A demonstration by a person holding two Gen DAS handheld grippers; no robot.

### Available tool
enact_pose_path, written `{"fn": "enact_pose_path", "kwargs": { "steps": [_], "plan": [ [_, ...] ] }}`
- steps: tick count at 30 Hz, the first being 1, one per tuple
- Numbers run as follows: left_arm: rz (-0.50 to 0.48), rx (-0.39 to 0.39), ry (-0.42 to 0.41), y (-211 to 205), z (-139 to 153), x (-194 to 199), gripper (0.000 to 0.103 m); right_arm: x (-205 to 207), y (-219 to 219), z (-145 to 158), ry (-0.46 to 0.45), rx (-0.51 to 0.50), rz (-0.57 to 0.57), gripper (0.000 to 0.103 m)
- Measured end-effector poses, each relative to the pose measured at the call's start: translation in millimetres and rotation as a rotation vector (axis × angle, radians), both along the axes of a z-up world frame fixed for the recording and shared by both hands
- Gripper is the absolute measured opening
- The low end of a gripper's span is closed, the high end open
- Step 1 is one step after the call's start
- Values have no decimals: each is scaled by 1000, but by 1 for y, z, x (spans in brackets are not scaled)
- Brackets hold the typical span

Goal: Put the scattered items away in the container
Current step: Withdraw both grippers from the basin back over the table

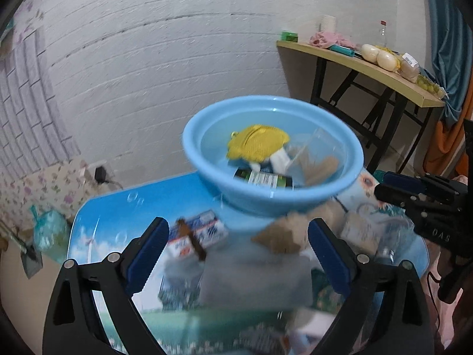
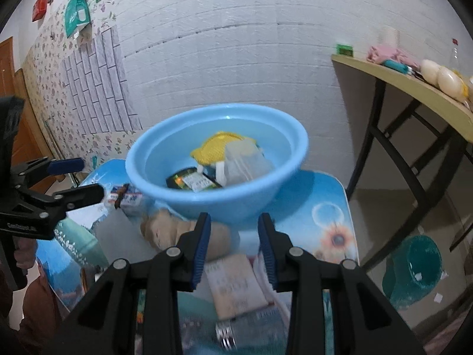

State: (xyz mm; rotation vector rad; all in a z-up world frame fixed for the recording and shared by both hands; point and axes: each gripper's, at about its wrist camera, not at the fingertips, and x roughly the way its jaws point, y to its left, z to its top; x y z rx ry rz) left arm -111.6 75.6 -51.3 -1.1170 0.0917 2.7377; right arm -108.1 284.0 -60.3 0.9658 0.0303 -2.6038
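Note:
A light blue basin [image 1: 266, 201] [image 2: 165, 159] stands on the picture-printed table [image 1: 97, 222] [image 2: 331, 207]. It holds a yellow knitted item [image 1: 260, 143] [image 2: 212, 149], a dark labelled packet [image 1: 263, 179] [image 2: 192, 182] and a clear bag [image 2: 245, 164]. My left gripper [image 1: 238, 236] is open and empty above a grey cloth [image 1: 254, 278], a brown plush piece [image 1: 283, 236] and a small printed box [image 1: 201, 233]. My right gripper [image 2: 235, 222] is open and empty over a beige packet [image 2: 236, 284] and the plush [image 2: 165, 230].
A wooden side table [image 1: 363, 65] [image 2: 414, 88] with food and cloths stands at the right by the wall. A green bin [image 2: 416, 269] sits on the floor to the right. A clear bottle [image 2: 251, 328] lies at the near table edge.

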Motion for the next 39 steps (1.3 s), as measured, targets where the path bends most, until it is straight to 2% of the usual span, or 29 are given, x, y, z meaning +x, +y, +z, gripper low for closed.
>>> {"fn": "enact_pose_path", "kwargs": {
  "steps": [12, 23, 26, 31, 39],
  "plan": [
    [50, -2, -84, -21, -41, 61, 97, 45, 6, -24, -62, 39, -14, 33],
    [80, 43, -165, -26, -64, 83, 97, 77, 11, -27, -66, 81, -20, 40],
    [108, 70, -184, -29, -67, 84, 97, 79, 13, -27, -70, 84, -29, 48],
    [126, 91, -175, -33, -71, 86, 97, 79, 16, -31, -65, 111, -68, 72],
    [57, 55, -179, -19, -77, 81, 97, 68, 23, -34, -52, 106, -60, 85]
  ]
}}
